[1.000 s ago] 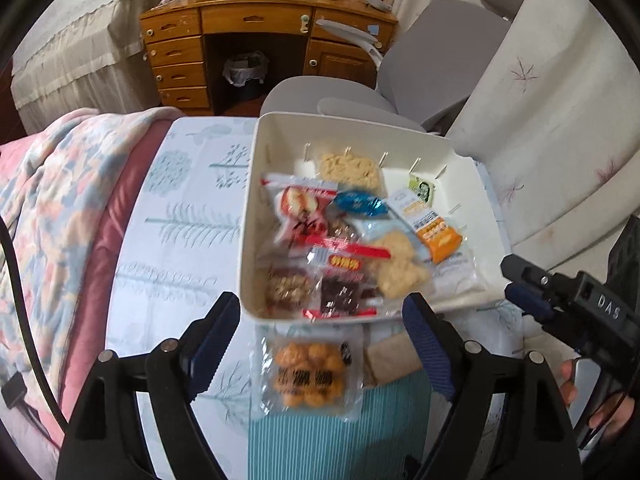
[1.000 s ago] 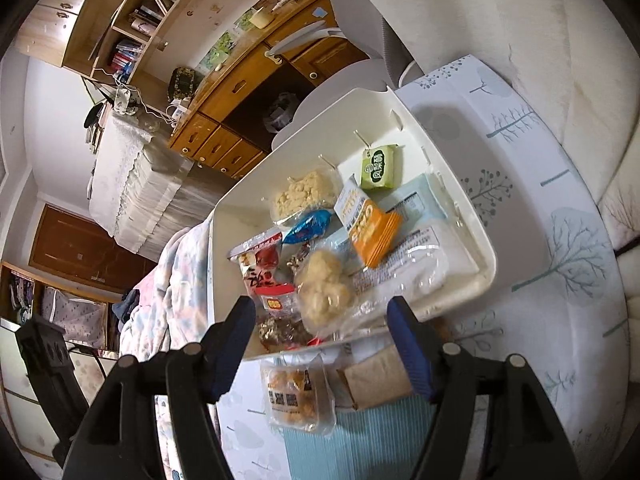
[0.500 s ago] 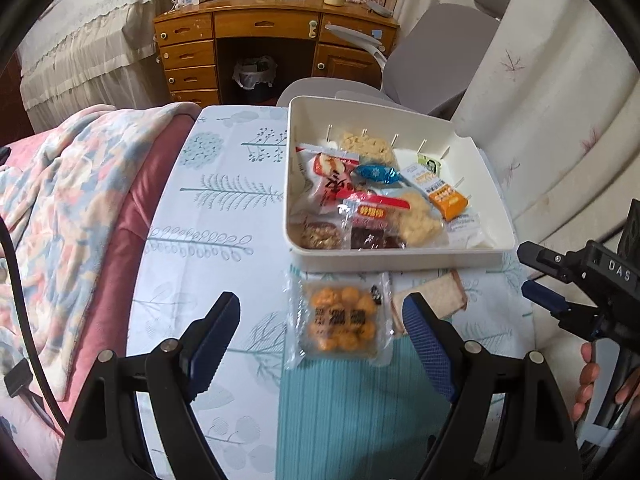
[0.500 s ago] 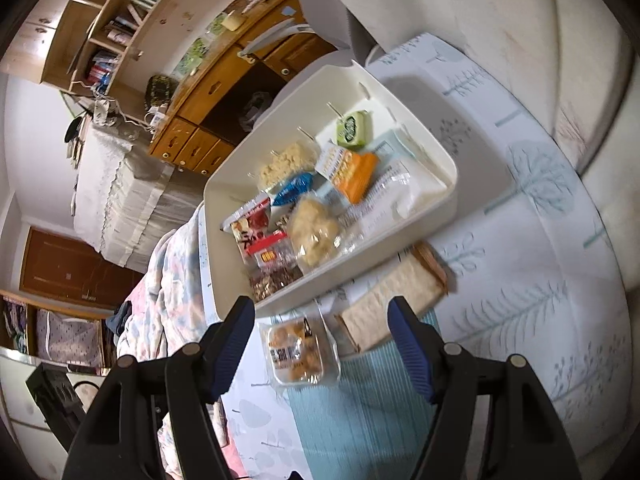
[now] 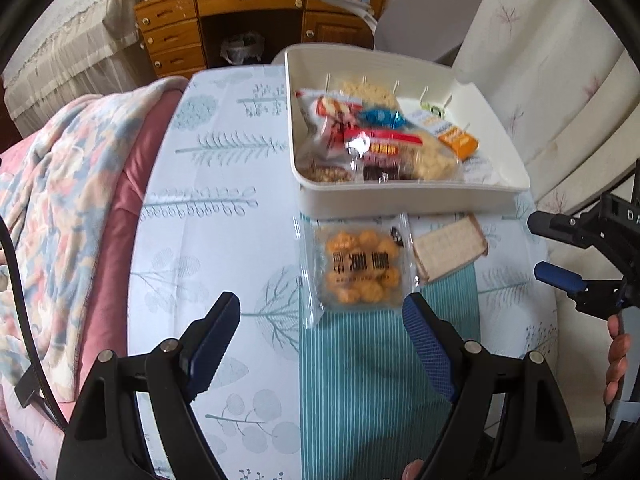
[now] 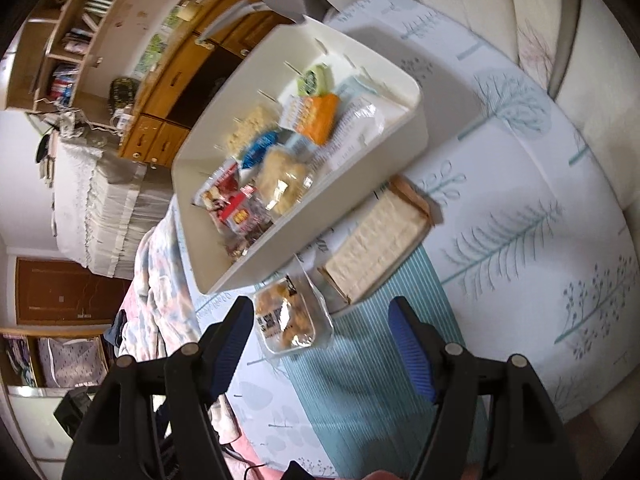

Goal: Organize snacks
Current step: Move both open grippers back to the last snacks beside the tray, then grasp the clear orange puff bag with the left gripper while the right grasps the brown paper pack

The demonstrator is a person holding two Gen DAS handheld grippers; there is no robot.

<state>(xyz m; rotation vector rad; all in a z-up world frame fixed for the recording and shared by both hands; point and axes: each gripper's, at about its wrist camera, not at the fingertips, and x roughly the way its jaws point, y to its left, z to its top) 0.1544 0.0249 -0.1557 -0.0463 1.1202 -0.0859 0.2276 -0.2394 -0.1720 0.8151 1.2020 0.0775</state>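
A white bin [image 5: 404, 199] [image 6: 328, 216] holds several wrapped snacks, among them an orange packet [image 5: 458, 142] [image 6: 318, 118] and a red packet [image 5: 340, 120]. In front of it on the table lie a clear pack of orange puffs [image 5: 360, 268] [image 6: 286, 324] and a beige cracker pack [image 5: 448, 248] [image 6: 376, 240]. My left gripper [image 5: 320, 340] is open and empty, just short of the puff pack. My right gripper [image 6: 320, 340] is open and empty, close to the same two packs; it also shows at the right edge of the left wrist view [image 5: 556, 248].
The table wears a white tree-print cloth [image 5: 216, 200] with a teal striped runner [image 5: 384, 380]. A floral quilt [image 5: 52, 200] lies at the left. A grey chair [image 5: 416, 20] and a wooden desk [image 5: 248, 12] stand behind the bin. Cream cushions [image 5: 560, 80] are at the right.
Both grippers have pulled back from the bin toward the table's near edge. The puff pack and the cracker pack now show fully in front of the bin. Both stay open.
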